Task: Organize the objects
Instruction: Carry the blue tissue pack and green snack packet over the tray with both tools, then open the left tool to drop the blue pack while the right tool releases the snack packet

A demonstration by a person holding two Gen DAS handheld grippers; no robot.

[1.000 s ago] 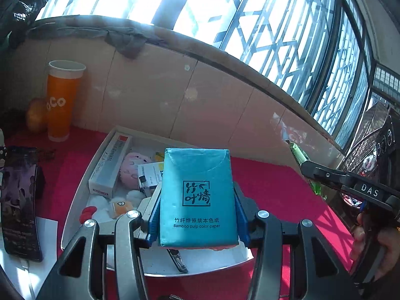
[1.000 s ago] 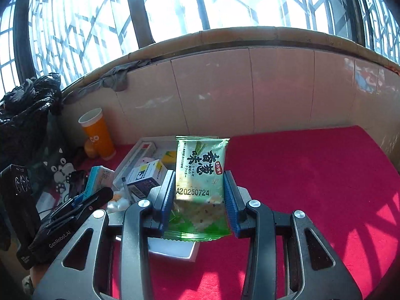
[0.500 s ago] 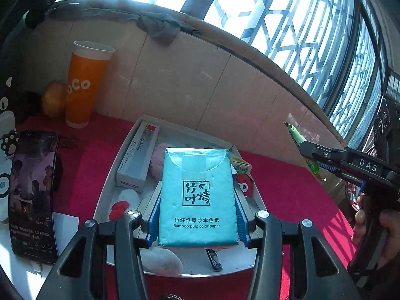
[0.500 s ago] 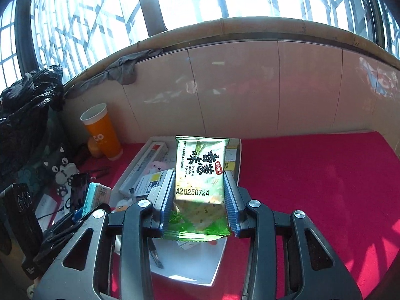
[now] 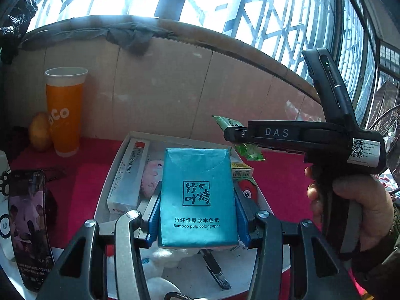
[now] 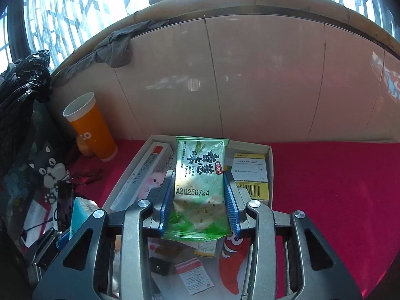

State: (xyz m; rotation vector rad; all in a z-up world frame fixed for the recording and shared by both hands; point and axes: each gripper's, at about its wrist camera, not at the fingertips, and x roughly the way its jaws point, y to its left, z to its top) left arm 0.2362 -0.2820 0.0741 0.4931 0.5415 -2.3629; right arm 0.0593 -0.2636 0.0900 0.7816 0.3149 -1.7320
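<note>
My left gripper (image 5: 197,215) is shut on a teal tissue pack (image 5: 197,200) and holds it upright above the white tray (image 5: 105,190). My right gripper (image 6: 198,200) is shut on a green cracker packet (image 6: 200,175), held over the same tray (image 6: 269,150). The right gripper's black body (image 5: 312,135) shows in the left wrist view, with the green packet (image 5: 247,148) sticking out over the tray's far right corner. The tissue pack (image 6: 80,210) shows at the lower left of the right wrist view.
The tray holds a sealant box (image 5: 130,175), a pink plush (image 5: 150,177), a yellow medicine box (image 6: 252,175), a red toy (image 6: 232,262) and nail clippers (image 5: 215,270). An orange cup (image 5: 65,110) and a fruit (image 5: 38,132) stand at the back left. A phone (image 5: 30,225) lies left. A wall is behind.
Both grippers have moved in over the tray. The right gripper has come much closer to the left one and now fills the right side of the left wrist view.
</note>
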